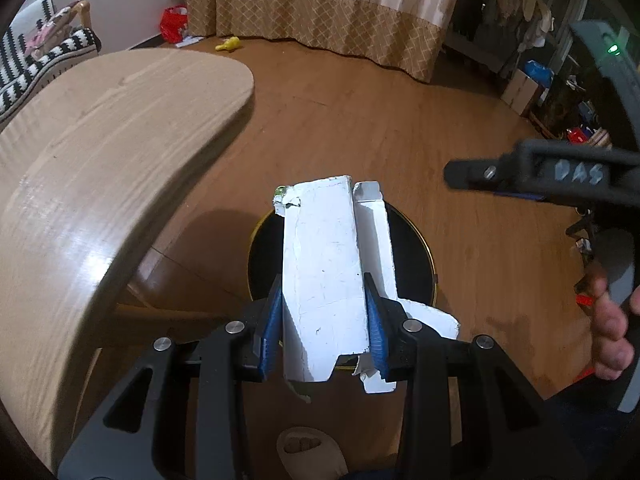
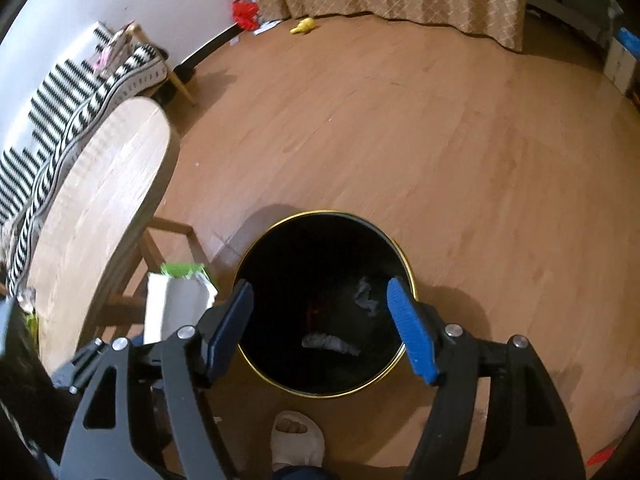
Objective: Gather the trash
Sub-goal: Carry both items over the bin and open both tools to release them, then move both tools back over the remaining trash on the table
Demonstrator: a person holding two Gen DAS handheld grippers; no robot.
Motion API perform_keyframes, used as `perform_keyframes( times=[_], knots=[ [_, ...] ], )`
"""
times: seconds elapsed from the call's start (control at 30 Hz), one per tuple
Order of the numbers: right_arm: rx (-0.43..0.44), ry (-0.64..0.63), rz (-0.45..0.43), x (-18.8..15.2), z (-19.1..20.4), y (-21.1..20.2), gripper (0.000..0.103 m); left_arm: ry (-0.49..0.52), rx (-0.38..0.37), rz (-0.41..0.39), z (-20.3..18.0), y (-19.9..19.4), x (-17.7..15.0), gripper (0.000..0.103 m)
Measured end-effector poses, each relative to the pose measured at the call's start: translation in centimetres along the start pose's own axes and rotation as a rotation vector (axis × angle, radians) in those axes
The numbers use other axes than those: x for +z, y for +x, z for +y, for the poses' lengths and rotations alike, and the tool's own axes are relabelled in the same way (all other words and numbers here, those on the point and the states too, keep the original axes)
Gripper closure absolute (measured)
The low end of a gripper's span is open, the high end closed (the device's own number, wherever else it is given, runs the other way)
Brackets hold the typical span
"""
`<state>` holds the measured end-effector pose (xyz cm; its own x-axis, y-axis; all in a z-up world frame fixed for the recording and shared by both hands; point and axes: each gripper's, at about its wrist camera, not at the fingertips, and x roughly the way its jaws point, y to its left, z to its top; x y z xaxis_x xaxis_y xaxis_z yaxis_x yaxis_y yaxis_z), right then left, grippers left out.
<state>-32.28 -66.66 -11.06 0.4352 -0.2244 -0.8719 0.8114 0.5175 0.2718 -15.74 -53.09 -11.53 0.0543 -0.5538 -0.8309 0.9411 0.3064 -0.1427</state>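
- Left wrist view: left gripper (image 1: pixel 325 316) clenched on a torn white carton (image 1: pixel 324 276), blue fingers (image 1: pixel 272 320) pressing both long sides, carton pointing away from the camera.
- Hanging directly over a round black bin with a gold rim (image 1: pixel 420 240), which stands on the wooden floor (image 1: pixel 360 120); carton covers most of the bin's mouth.
- Light wooden desk (image 1: pixel 100 160) curving along the left, its rounded end near the bin.
- Right gripper (image 1: pixel 464 174) reaching in from the right edge, a hand (image 1: pixel 612 328) on its handle below; from this side, cannot tell how its fingers stand.
- A foot in a pale slipper (image 1: pixel 308 452) at the near edge.
- Far off: patterned curtain (image 1: pixel 320 12), red bag (image 1: pixel 174 22) and a small yellow thing (image 1: pixel 229 45) on the floor, striped sofa (image 1: pixel 44 60) at far left.

- Right wrist view: right gripper (image 2: pixel 320 316) released, blue fingers (image 2: pixel 412 332) spread wide with nothing between them, poised above the bin (image 2: pixel 408 268).
- Inside the bin, crumpled pale scraps (image 2: pixel 330 344) on the dark bottom.
- The carton (image 2: pixel 176 300) at the left of the bin, held just beside the desk (image 2: pixel 100 200), green print at its far end.
- Slippered foot (image 2: pixel 296 436) near, just below the bin.
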Motion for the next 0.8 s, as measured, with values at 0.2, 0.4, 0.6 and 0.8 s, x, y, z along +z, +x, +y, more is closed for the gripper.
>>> perform_keyframes(
  times=[0.2, 0.4, 0.6, 0.8],
  knots=[
    [-0.009, 0.031, -0.029, 0.1, -0.8, -0.8, 0.029, 0.023, -0.016, 0.01, -0.3, 1.6, 0.2, 0.061],
    [-0.025, 0.047, -0.067, 0.2, -1.0, -1.4, 0.026, 0.011, -0.014, -0.027, -0.2, 2.0, 0.8, 0.029],
    [-0.013, 0.04, -0.067, 0.2, -0.5, -1.5, 0.026, -0.023, -0.019, -0.066, 0.7, -0.4, 0.6, 0.014],
    [0.024, -0.023, -0.1, 0.4, 2.9, -2.6, 0.022, -0.061, 0.004, -0.123, 3.4, -6.0, -0.6, 0.007]
  ],
)
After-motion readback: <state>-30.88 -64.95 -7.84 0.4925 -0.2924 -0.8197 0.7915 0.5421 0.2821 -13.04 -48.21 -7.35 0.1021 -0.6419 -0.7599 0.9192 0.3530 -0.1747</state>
